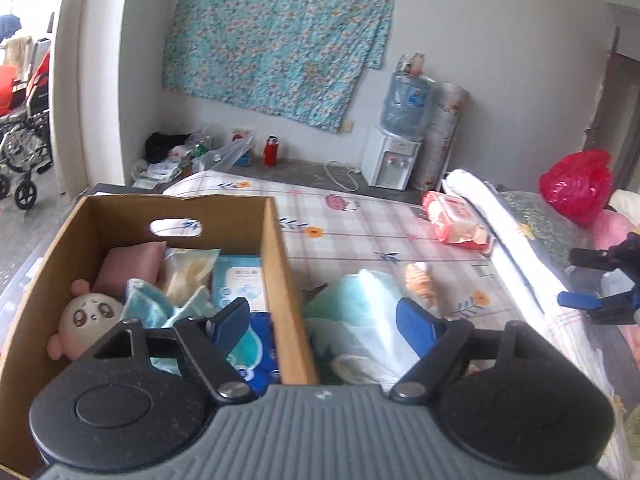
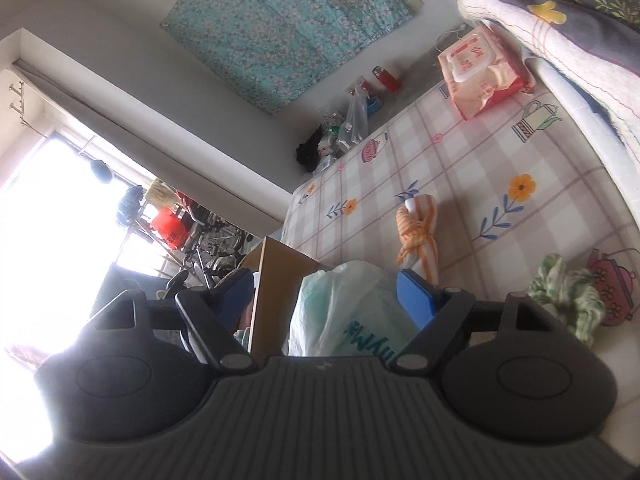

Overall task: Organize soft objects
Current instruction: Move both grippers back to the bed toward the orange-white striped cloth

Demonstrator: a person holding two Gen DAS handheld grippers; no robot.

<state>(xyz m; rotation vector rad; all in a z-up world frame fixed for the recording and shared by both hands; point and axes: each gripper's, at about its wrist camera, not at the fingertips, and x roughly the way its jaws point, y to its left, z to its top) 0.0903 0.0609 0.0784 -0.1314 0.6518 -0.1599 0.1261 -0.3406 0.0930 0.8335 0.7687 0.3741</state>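
The pale green-and-white plastic pack (image 1: pixel 360 312) is lying on the bed's checked sheet (image 1: pixel 360 220), pressed against the outer right wall of the cardboard box (image 1: pixel 280 264). Your left gripper (image 1: pixel 324 320) is hanging wide open above it, one finger over the box, the other over the pack, gripping nothing. Your right gripper (image 2: pixel 326 294) is also standing open and empty, straddling the same pack (image 2: pixel 344 308). Inside the box, a round plush face (image 1: pixel 90 314), a pink sponge (image 1: pixel 132 266) and wipe packets (image 1: pixel 240 280) are sitting together. Beyond, an orange striped cloth (image 2: pixel 418 232), a green cloth (image 2: pixel 568 292) and a red wipes pack (image 2: pixel 480 74) are lying on the sheet.
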